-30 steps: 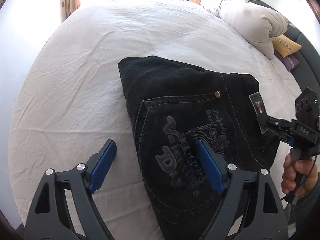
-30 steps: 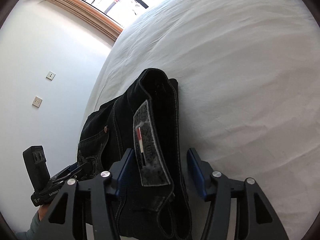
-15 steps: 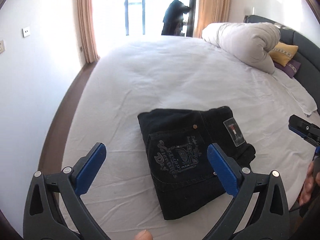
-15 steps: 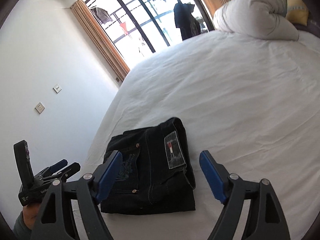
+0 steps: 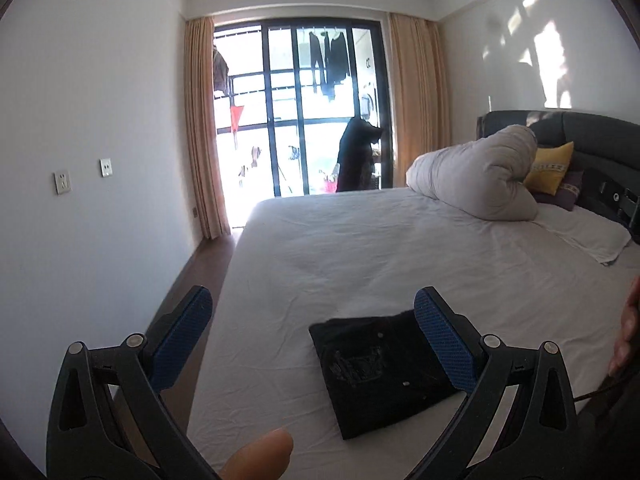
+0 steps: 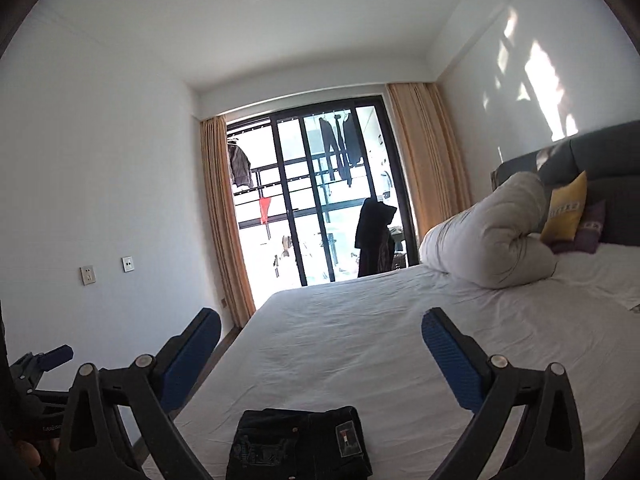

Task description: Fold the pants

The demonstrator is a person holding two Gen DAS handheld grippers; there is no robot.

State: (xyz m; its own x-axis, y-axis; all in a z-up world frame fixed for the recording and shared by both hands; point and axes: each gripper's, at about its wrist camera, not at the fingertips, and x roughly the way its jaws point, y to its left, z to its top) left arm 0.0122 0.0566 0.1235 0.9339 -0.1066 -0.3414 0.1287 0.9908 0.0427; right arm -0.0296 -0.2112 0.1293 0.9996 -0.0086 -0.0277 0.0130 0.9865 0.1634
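Around: a rolled grey duvet (image 5: 476,176), a yellow pillow (image 5: 550,168) and a dark headboard (image 5: 600,148) are seen at the right of the frame; a glass door (image 5: 304,116) with curtains is seen at the top middle
In the way: nothing is laid on the pants
Pants (image 5: 380,368): black, folded into a small flat square, laid on the white bed (image 5: 360,248) at the bottom middle
Left gripper (image 5: 312,344): held wide apart, nothing gripped
Right gripper (image 6: 320,360): jaws are opening, nothing between them

Folded pants (image 6: 300,446) on bed (image 6: 400,344), near edge.
Right gripper (image 6: 320,344) above them, jaws opening, nothing between.
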